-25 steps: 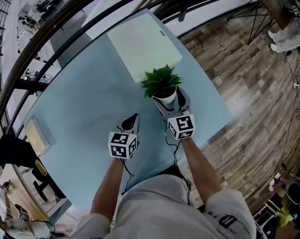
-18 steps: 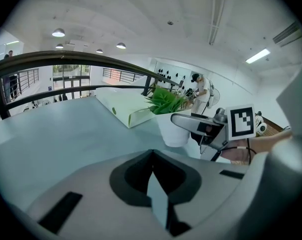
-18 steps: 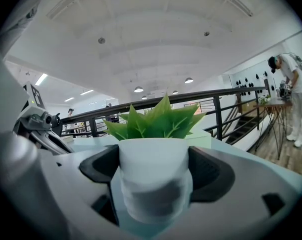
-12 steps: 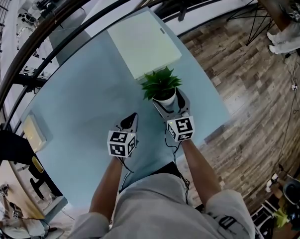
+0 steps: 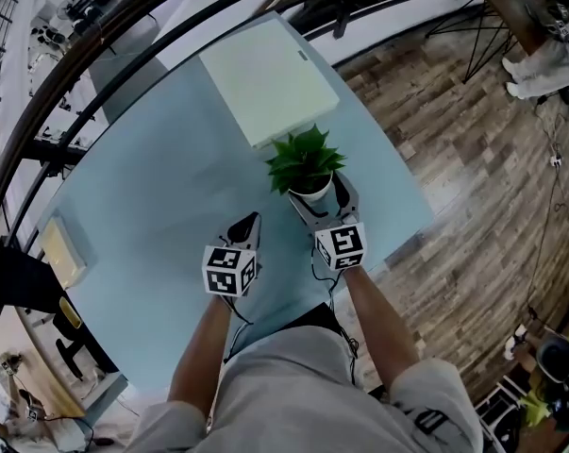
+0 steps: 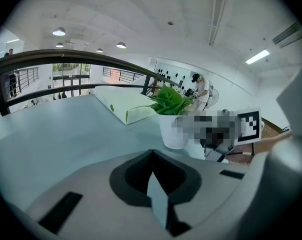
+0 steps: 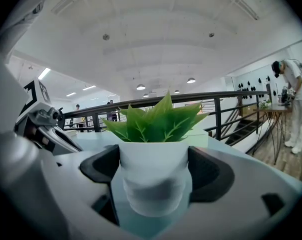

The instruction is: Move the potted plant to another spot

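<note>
Potted plant (image 5: 306,166): white pot (image 7: 153,176) holds green leaves (image 7: 156,121), clamped between the right gripper (image 5: 314,194) jaws. Left gripper (image 5: 254,221), just beside the right, is closed on nothing.

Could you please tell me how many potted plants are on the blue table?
1. The potted plant is near the table's right edge, gripped between the right gripper's jaws; none seems hidden.
</note>
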